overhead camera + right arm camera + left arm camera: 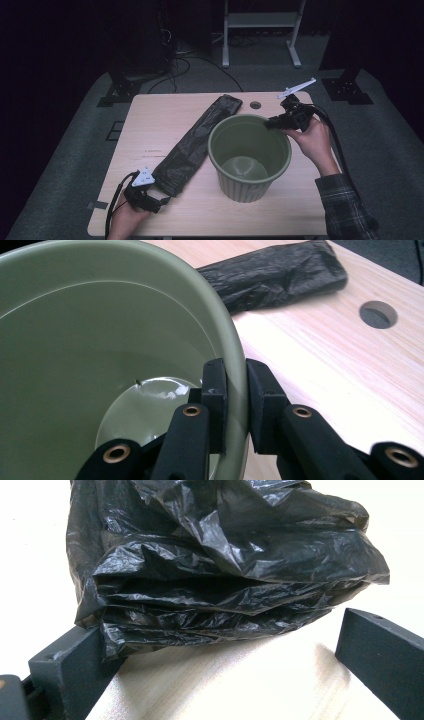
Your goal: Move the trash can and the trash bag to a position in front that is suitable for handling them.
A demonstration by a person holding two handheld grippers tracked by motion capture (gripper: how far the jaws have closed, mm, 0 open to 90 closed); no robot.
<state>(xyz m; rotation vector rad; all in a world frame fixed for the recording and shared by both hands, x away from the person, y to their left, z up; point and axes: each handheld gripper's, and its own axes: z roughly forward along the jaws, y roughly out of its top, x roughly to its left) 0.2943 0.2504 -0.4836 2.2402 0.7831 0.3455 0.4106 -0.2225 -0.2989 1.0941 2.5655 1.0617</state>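
Note:
A green plastic bin (249,155) stands upright on the wooden table (150,120). My right gripper (278,121) is shut on its far right rim; in the right gripper view one jaw is inside the bin (100,350) and one outside, and the right gripper (235,390) pinches the wall. A folded black rubbish bag (195,142) lies diagonally left of the bin. My left gripper (162,200) is at the bag's near end, open. In the left gripper view the bag (225,565) lies between the spread jaws of the left gripper (225,650), touching the left one.
A round cable hole (255,105) sits in the table near the far edge, behind the bin. Beyond the table, a white frame (260,30) and dark stands rest on grey carpet. Bare tabletop lies at the near right.

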